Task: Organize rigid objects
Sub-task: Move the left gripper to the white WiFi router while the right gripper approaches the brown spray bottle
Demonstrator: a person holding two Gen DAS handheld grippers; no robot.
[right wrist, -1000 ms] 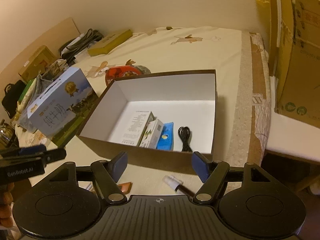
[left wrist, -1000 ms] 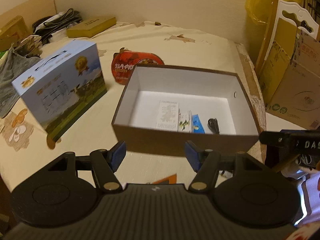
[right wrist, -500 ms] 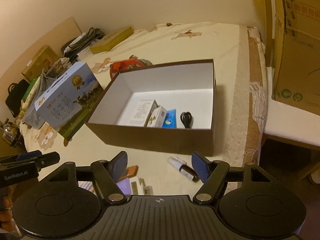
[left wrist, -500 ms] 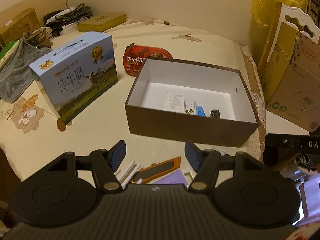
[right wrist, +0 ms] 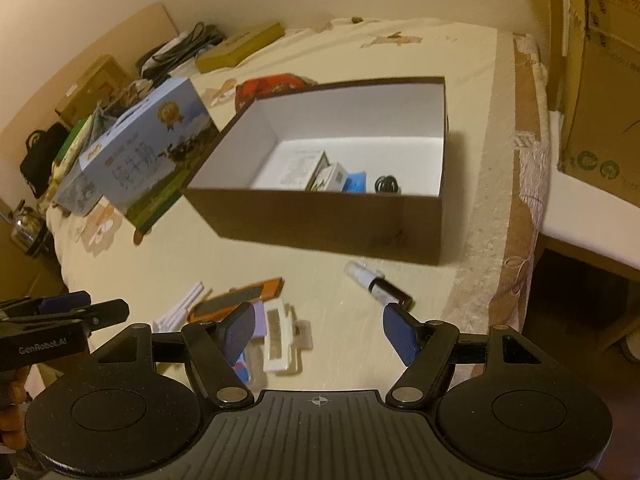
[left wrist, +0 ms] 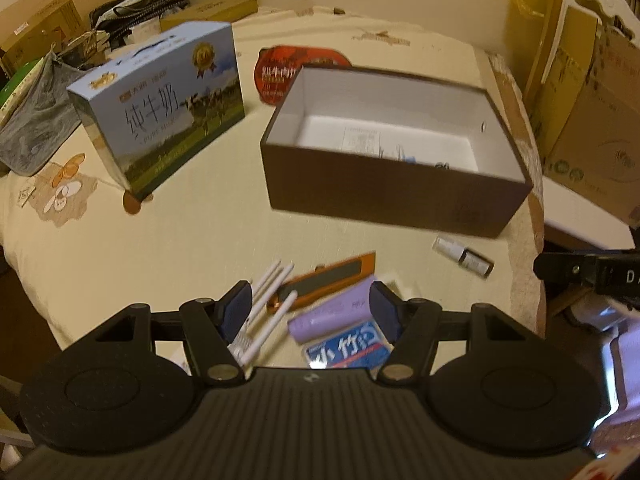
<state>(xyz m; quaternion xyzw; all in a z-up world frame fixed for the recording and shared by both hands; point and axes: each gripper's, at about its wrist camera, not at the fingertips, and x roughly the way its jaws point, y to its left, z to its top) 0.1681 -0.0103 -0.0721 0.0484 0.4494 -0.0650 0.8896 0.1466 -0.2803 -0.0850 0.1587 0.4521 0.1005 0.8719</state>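
Observation:
An open brown box (left wrist: 400, 196) (right wrist: 320, 220) with a white inside stands on the cream table; it holds small packets and a black cable (right wrist: 387, 184). In front of it lie white sticks (left wrist: 270, 280), an orange-edged flat tool (left wrist: 328, 276) (right wrist: 236, 298), a purple cylinder (left wrist: 330, 316), a blue packet (left wrist: 346, 350), a small dropper bottle (left wrist: 464, 256) (right wrist: 378, 284) and a white holder (right wrist: 276, 338). My left gripper (left wrist: 311, 312) is open and empty above the loose items. My right gripper (right wrist: 319, 332) is open and empty, near the bottle.
A blue milk carton box (left wrist: 164, 108) stands left of the brown box, a red tin (left wrist: 280, 68) behind it. Clutter and cables (left wrist: 132, 8) fill the far left. Cardboard boxes (left wrist: 592, 128) stand right of the table edge (right wrist: 524, 220).
Both grippers pulled back and up from the brown box. The loose items in front of the box came into view under them. Both stayed open.

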